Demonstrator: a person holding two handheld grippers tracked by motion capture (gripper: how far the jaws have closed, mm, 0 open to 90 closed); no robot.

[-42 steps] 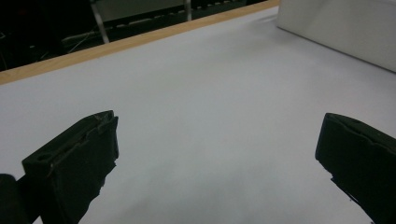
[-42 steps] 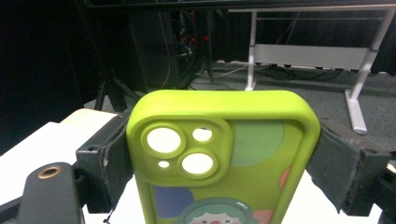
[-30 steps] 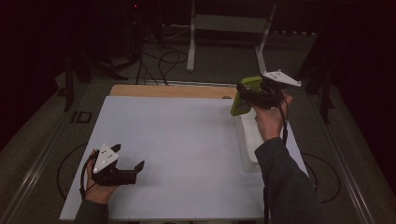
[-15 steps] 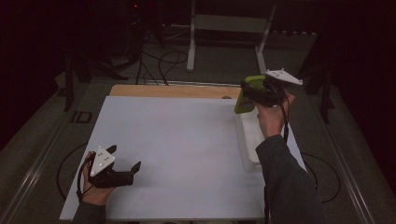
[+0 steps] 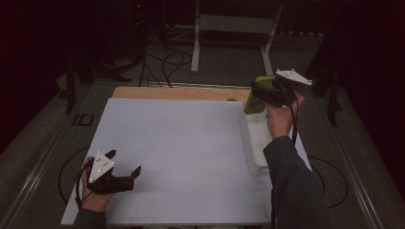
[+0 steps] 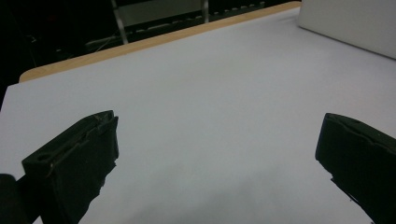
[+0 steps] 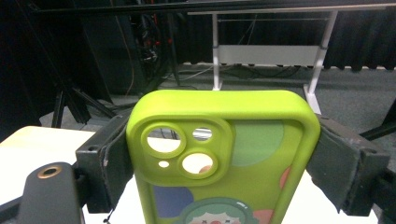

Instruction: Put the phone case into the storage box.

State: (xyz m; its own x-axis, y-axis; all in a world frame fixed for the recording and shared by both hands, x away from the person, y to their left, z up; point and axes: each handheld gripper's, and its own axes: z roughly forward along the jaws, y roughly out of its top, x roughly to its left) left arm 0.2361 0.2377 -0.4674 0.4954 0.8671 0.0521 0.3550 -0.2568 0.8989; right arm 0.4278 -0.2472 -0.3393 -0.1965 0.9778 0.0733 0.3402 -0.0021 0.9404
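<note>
A lime-green phone case (image 7: 224, 163) with camera cut-outs and a cartoon print stands between my right gripper's (image 7: 219, 158) black jaws, which are shut on its two long sides. From above, that case (image 5: 254, 93) hangs over the table's far right, above the far end of a white tray (image 5: 257, 143), with the right gripper (image 5: 267, 91) around it. My left gripper (image 5: 125, 164) rests low at the near left of the white table top (image 5: 181, 143), jaws wide apart. In the left gripper view (image 6: 215, 154) only bare white surface lies between them.
A wooden strip (image 5: 181, 93) runs along the table's far edge. Behind the table stand a white metal frame (image 5: 234, 28) and loose cables (image 5: 167, 59) on the dark floor. The white tray's side (image 6: 355, 23) shows at the upper right of the left gripper view.
The right gripper has carried the green case slightly right and toward the table's far edge. The left gripper has drawn back a little toward the near left corner, still open.
</note>
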